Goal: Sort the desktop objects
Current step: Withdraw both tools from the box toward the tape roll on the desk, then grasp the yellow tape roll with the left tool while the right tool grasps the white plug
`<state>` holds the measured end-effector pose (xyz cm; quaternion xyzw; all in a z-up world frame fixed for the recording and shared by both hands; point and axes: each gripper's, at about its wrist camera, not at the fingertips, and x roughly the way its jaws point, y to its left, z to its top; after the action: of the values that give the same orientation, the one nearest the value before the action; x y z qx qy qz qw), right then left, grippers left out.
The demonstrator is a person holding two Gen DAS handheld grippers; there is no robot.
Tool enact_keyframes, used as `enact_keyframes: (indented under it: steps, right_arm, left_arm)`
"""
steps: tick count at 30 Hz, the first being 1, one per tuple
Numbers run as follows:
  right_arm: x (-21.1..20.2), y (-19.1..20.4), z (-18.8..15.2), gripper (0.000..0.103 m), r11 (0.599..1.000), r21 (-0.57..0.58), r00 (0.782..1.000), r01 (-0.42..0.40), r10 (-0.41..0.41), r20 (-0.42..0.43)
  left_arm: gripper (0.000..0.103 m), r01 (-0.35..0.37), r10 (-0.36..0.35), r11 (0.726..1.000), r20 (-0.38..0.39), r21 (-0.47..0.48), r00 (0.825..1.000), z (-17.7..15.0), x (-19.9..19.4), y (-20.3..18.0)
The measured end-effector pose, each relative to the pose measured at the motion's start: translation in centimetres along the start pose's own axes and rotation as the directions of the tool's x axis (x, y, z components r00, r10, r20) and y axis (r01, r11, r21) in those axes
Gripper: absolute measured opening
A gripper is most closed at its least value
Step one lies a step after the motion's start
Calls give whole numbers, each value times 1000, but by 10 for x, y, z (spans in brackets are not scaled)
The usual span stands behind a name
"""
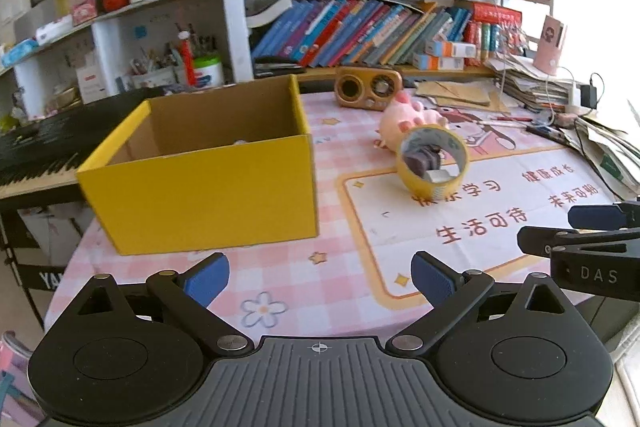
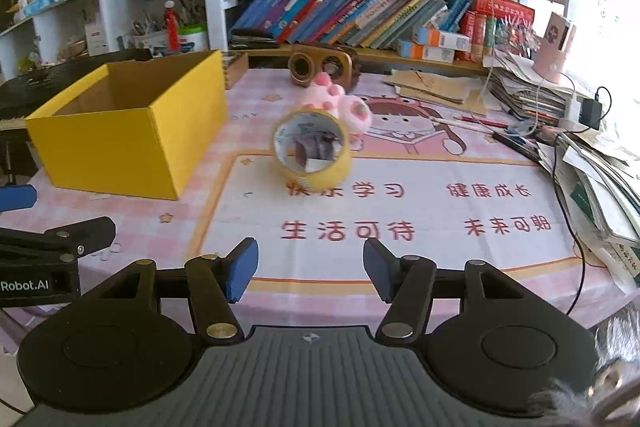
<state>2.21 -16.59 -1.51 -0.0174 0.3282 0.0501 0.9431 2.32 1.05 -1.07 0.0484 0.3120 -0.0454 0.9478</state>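
Fingers of left gripper point(image 1: 320, 277) and right gripper point(image 2: 310, 269) spread, pinching nothing. "DAS", "Robot.AI" on the housings. Beyond, tape roll point(image 2: 312, 151) on edge on table point(image 2: 440, 267); plush toy point(image 2: 344, 105) behind, yellow box point(image 2: 128, 131) left.

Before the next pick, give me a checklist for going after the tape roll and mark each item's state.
1. Right hand-held gripper open and empty: ok.
2. Left hand-held gripper open and empty: ok.
3. Tape roll in plain view, standing on edge ahead of the right hand-held gripper, nothing in between: ok.
4. Tape roll clear of the pink plush toy right behind it: cannot tell.
5. Yellow box open on top, ready to receive: ok.
6. Room left inside the yellow box: cannot tell, its floor is mostly hidden.
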Motion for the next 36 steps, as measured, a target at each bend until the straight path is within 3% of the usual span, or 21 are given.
enact_keyframes:
  steps: [14,25,36]
  right_arm:
    - [35,-49,23,57,1000,4,999,-5,5,-53]
    - [68,-73,46,59,997,-27,996,-66,64,-64]
    - [97,-103,63,59,995,-30,993,-97,94,-70]
  left_arm:
    - [99,31,-31,1000,-40,5,999,23,39,-42]
    - [99,-4,1,1000,-85,-26,996,38,71,-63]
    - [99,13,-15,1000,-107,-16,994,54,106,-93]
